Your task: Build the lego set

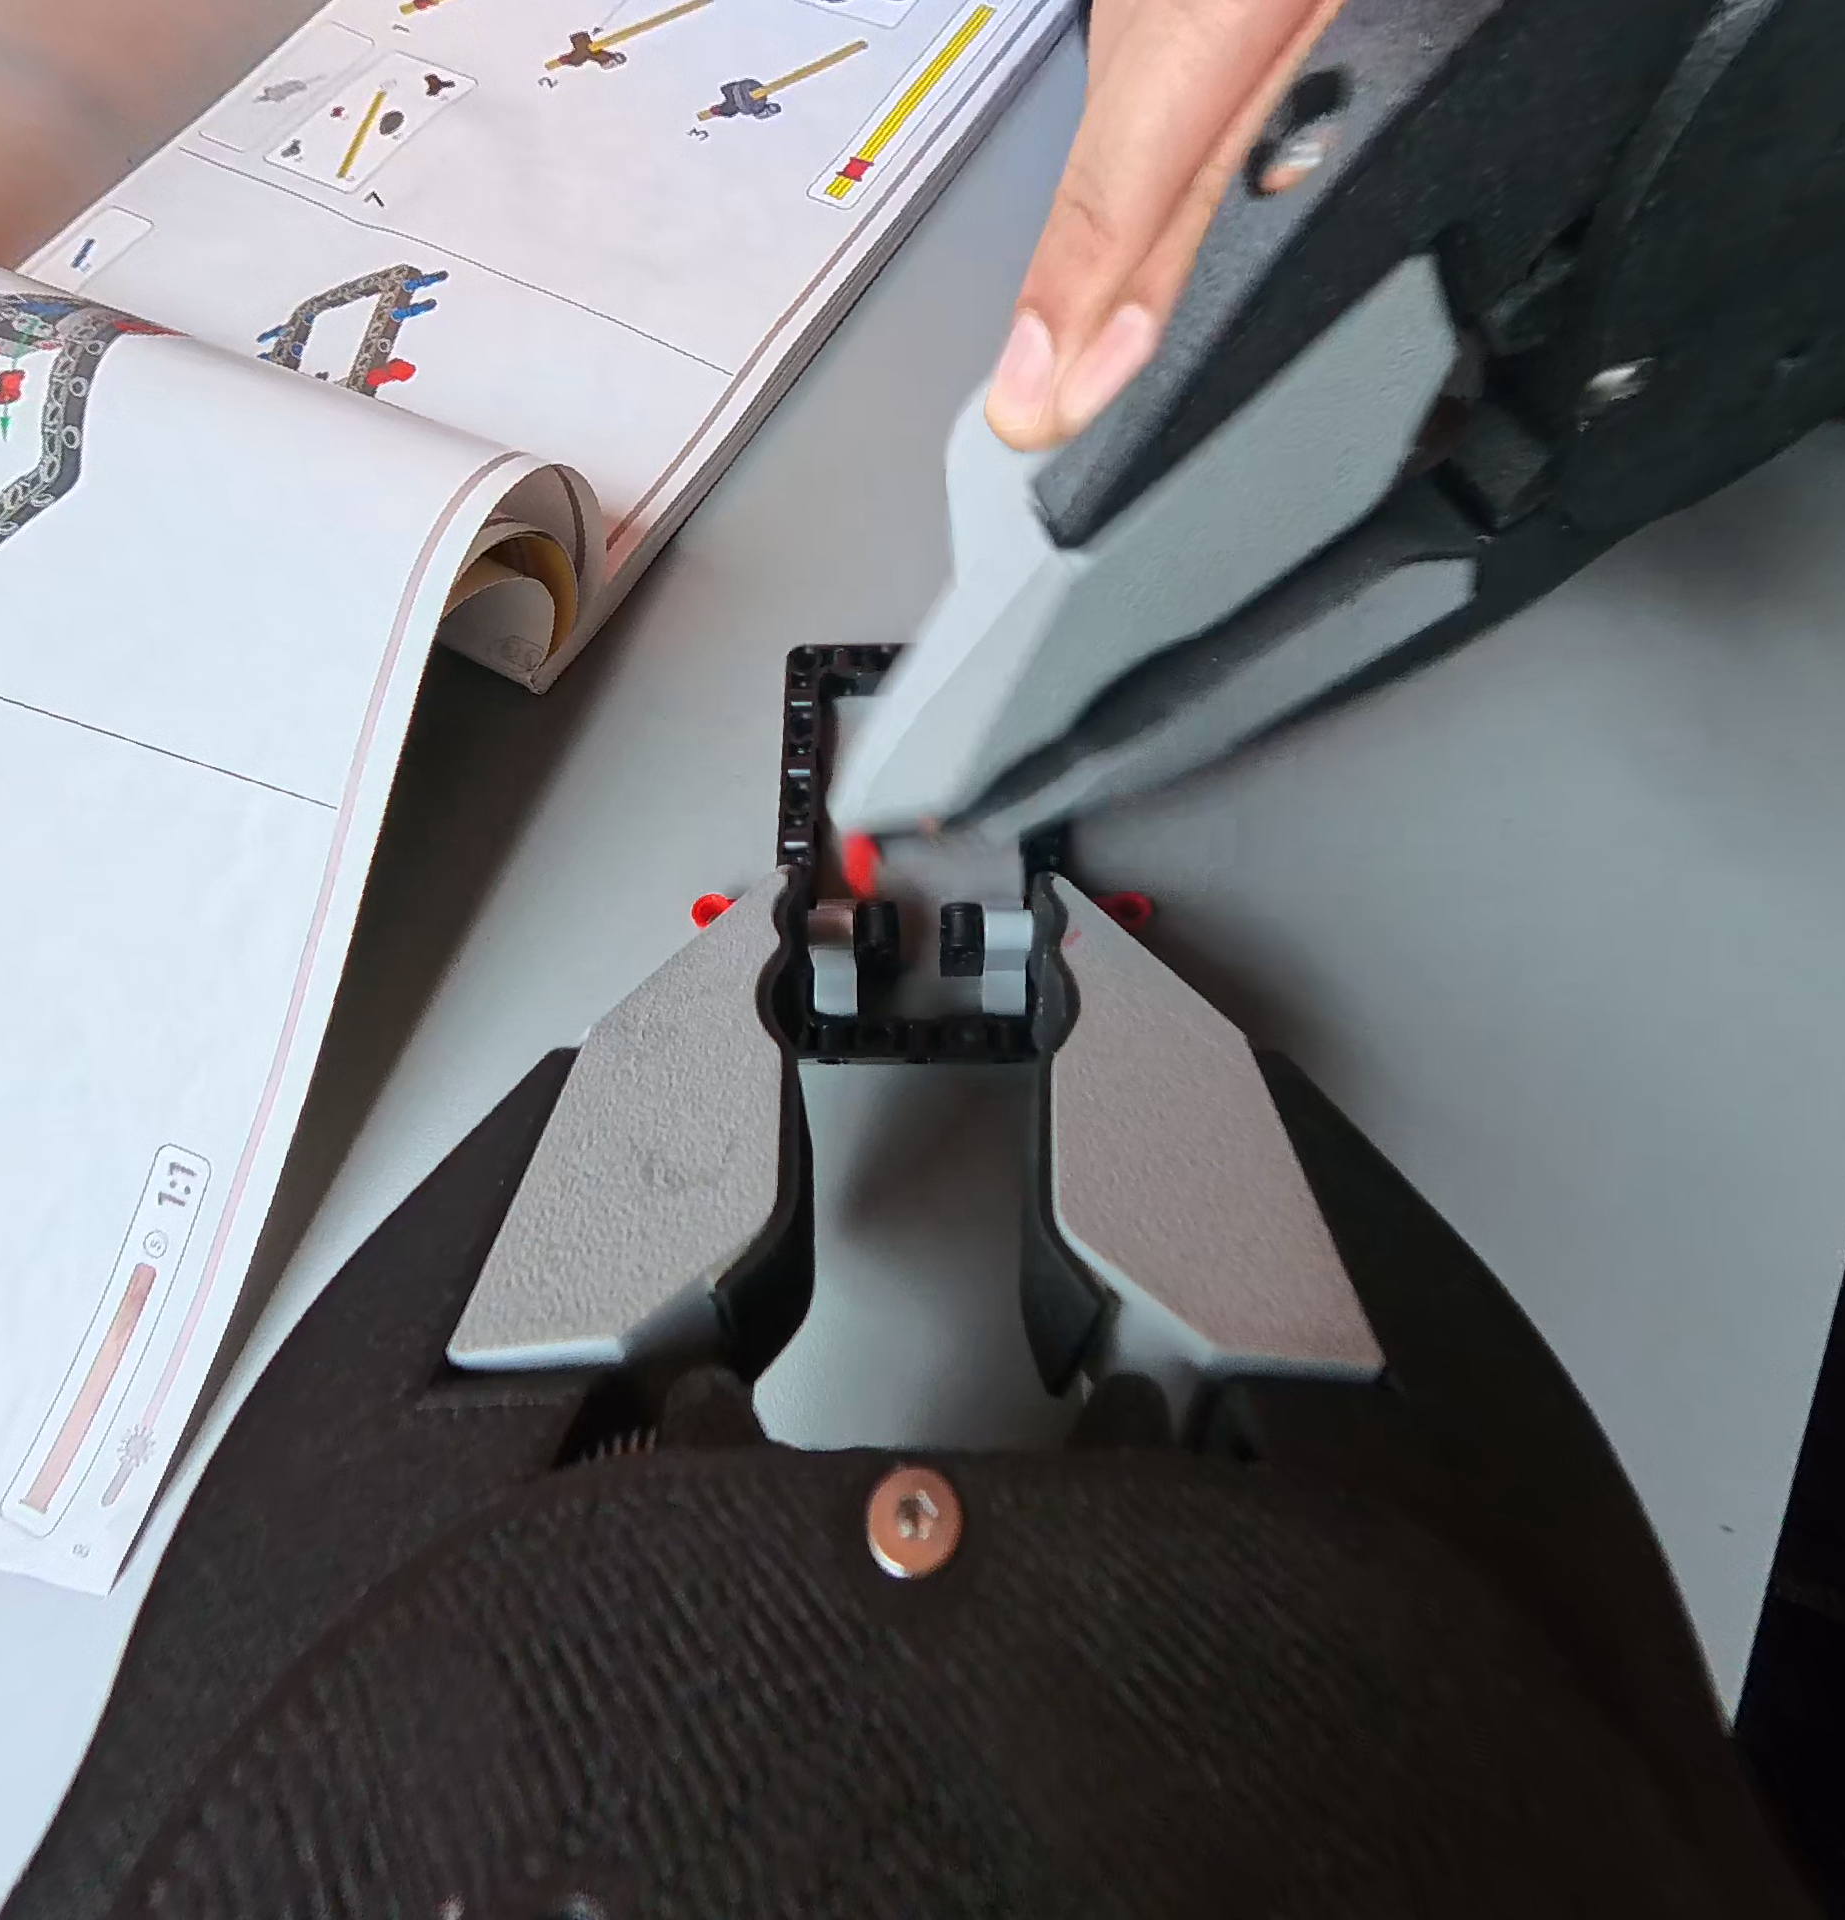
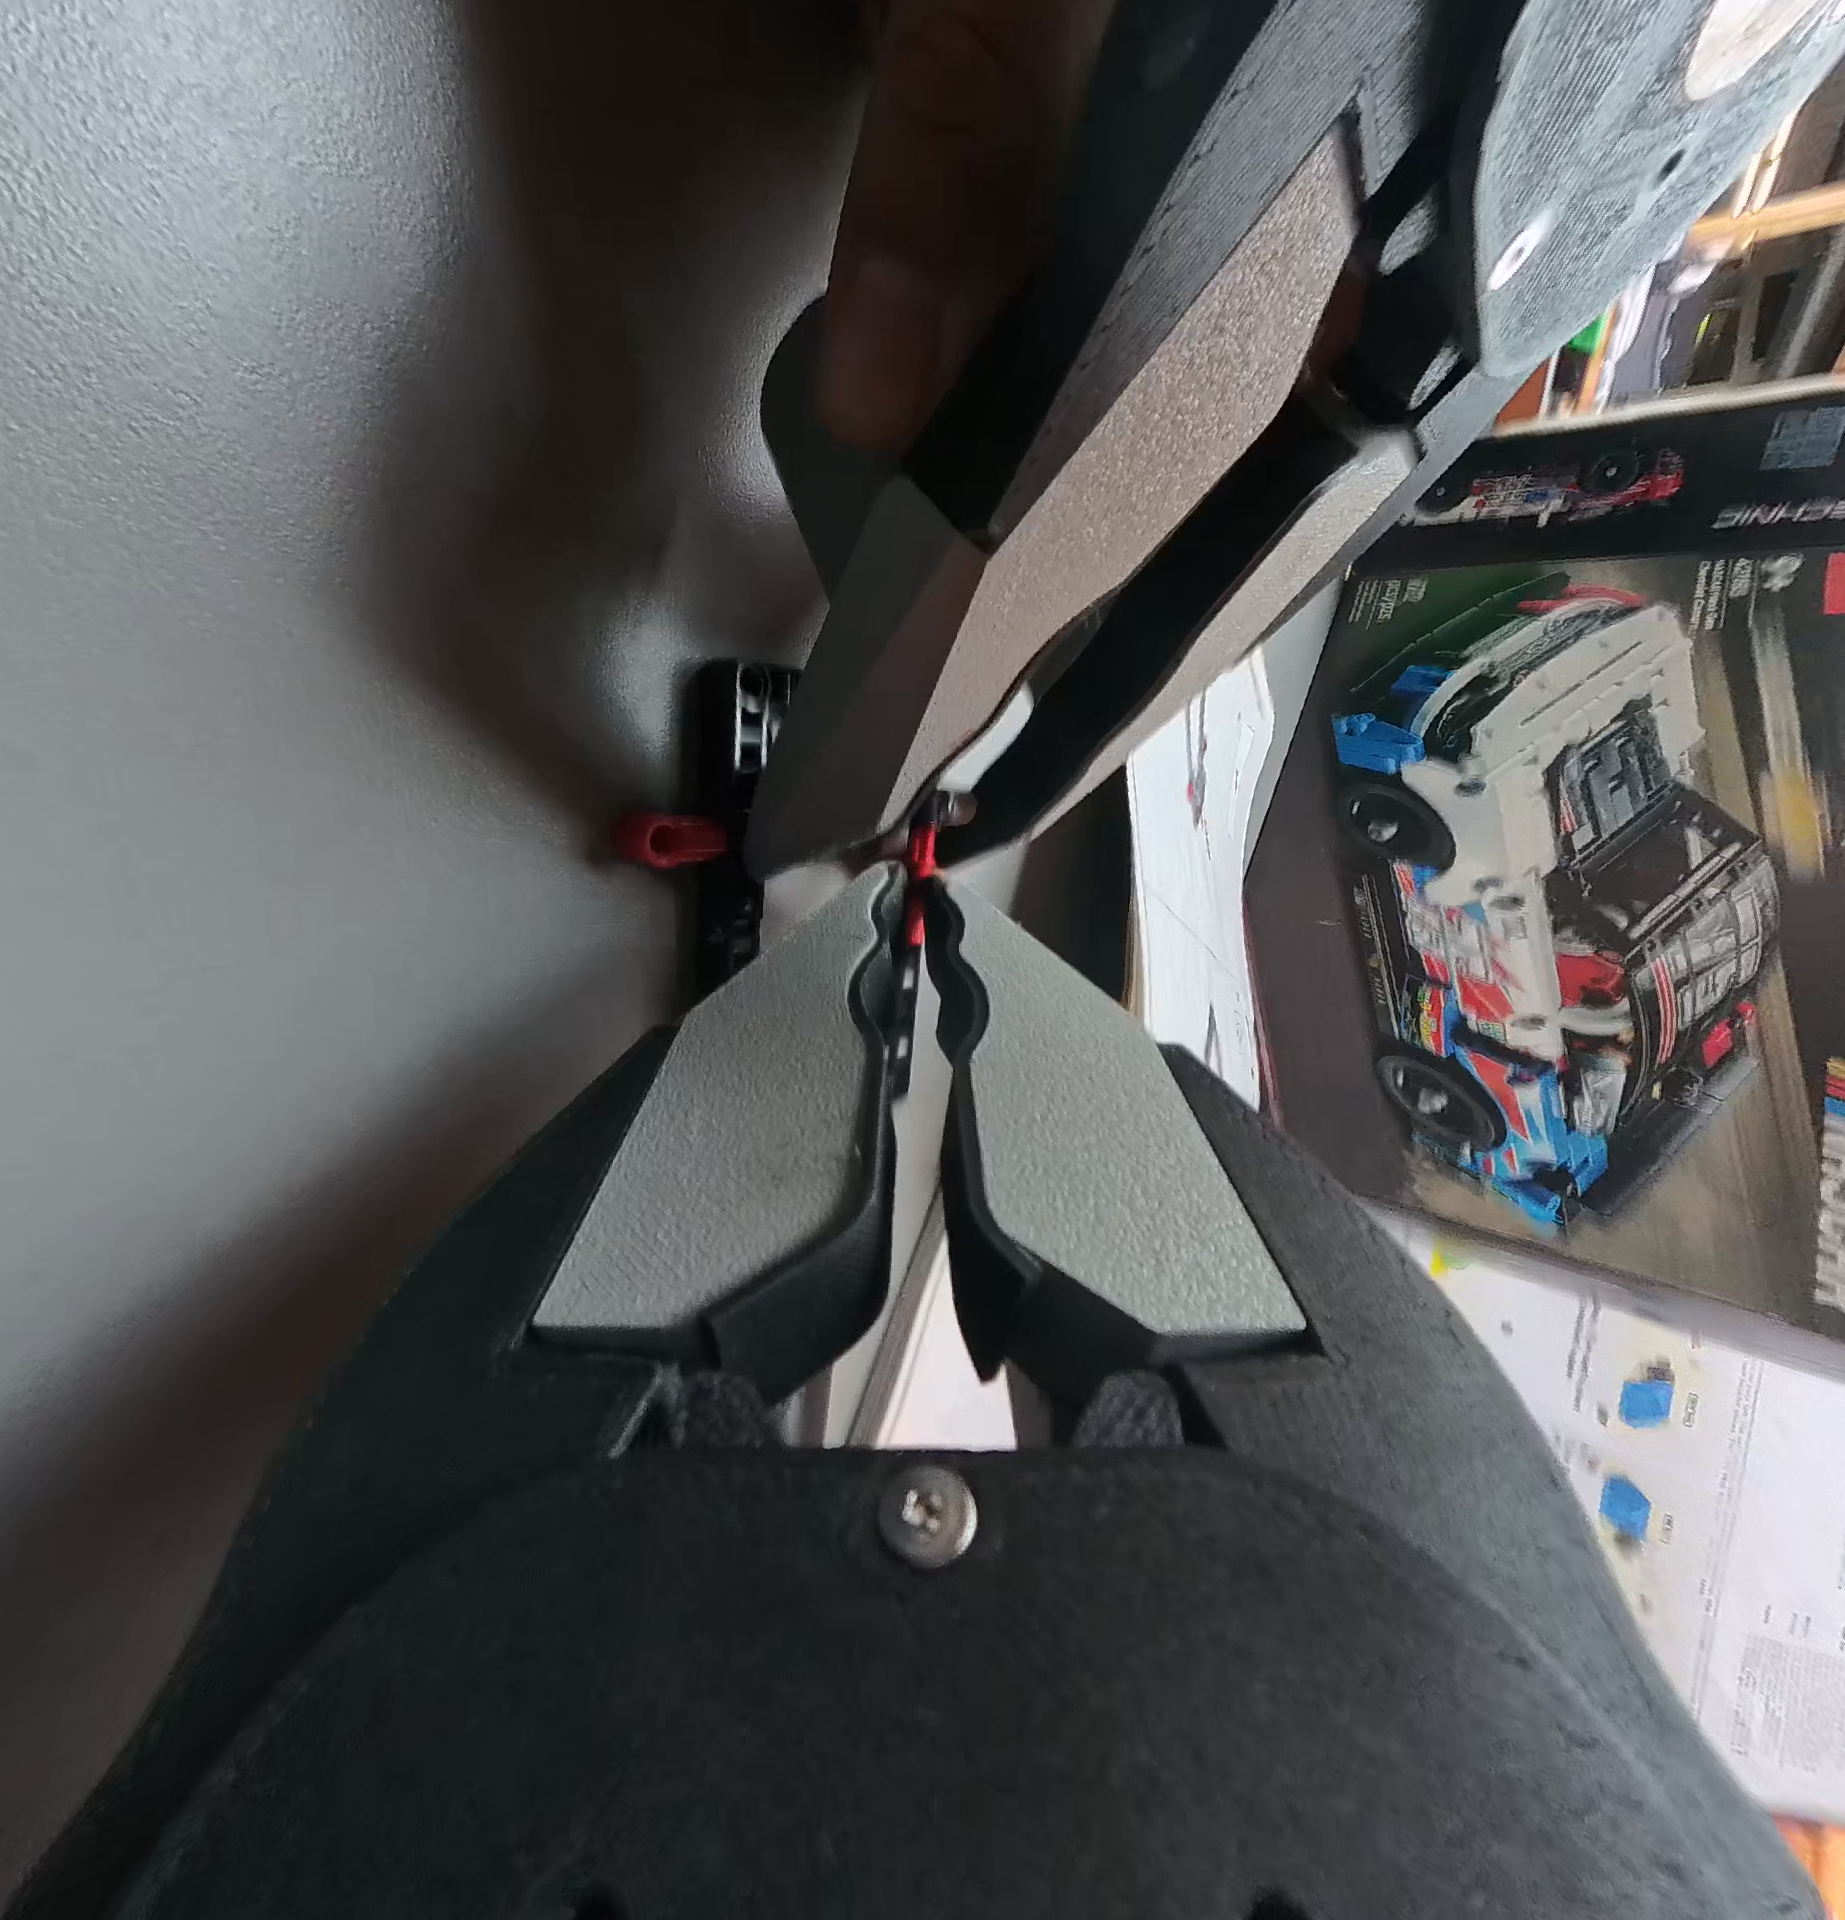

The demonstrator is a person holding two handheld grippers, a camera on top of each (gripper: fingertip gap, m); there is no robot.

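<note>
Two views. Left wrist view: the left gripper (image 1: 913, 914) clamps the black frame (image 1: 802, 748) across its near end, the frame's long axis running straight ahead on the tabletop (image 1: 1417, 935); the right gripper (image 1: 897, 831) descends from upper right, pinching a red pin (image 1: 862, 862) just ahead.

Right wrist view: right gripper (image 2: 916, 883) nearly pressed together on the red pin (image 2: 918, 862), frame (image 2: 736, 748) to its left.

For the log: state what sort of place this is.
Probably a hobby or work desk indoors: a plain grey tabletop with an open instruction booklet, a boxed car kit lying flat, and blurred shelving behind it.
</note>
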